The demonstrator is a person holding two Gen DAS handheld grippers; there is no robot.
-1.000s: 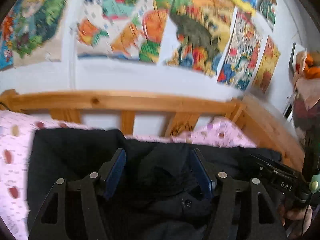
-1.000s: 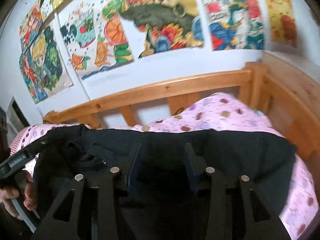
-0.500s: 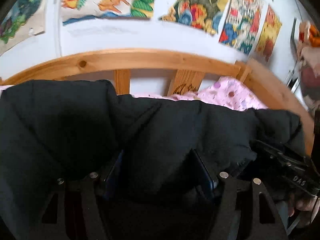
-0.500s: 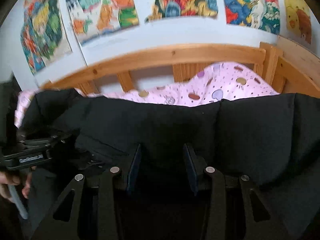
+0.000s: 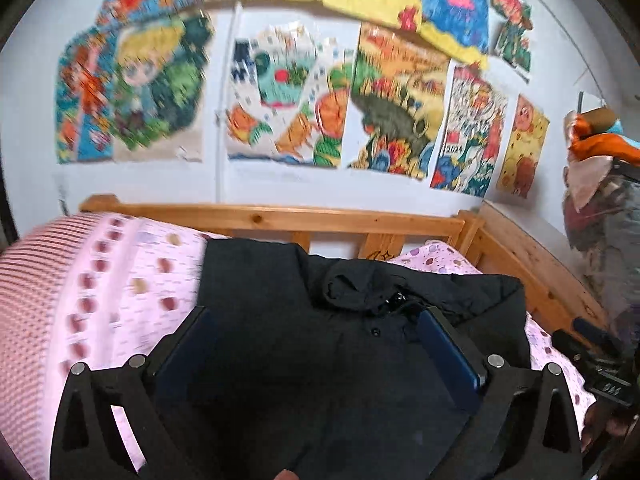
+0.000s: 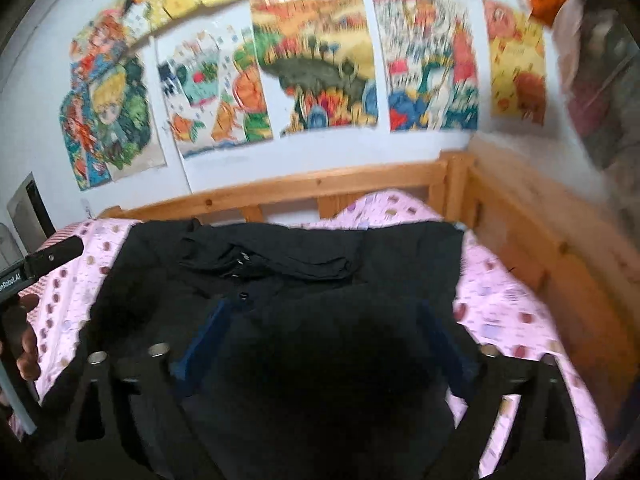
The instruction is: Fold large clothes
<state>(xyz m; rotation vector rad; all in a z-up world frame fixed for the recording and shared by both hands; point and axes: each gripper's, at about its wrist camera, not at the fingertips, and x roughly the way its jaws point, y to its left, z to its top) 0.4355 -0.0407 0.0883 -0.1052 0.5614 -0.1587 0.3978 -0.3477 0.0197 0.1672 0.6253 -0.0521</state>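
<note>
A large black jacket (image 5: 340, 320) lies spread on the pink spotted bed sheet (image 5: 132, 280), collar toward the wooden rail. It also shows in the right wrist view (image 6: 312, 280). My left gripper (image 5: 316, 320) is open just above the jacket, its blue-padded fingers wide apart and holding nothing. My right gripper (image 6: 320, 328) is open too, its fingers wide apart above the jacket's lower part. The right gripper's body shows at the right edge of the left wrist view (image 5: 600, 364). The left gripper's body shows at the left edge of the right wrist view (image 6: 36, 264).
A wooden bed rail (image 5: 320, 220) runs along the far side and the right side (image 6: 560, 248). Colourful posters (image 6: 312, 64) cover the white wall. A striped pink pillow (image 5: 36, 256) lies at the left. Hanging clothes (image 5: 600, 168) are at the right.
Both grippers held the jacket's edge lifted half a second ago. Now the jaws stand wide open, the jacket lies flat on the bed, and both grippers have pulled back and tilted up.
</note>
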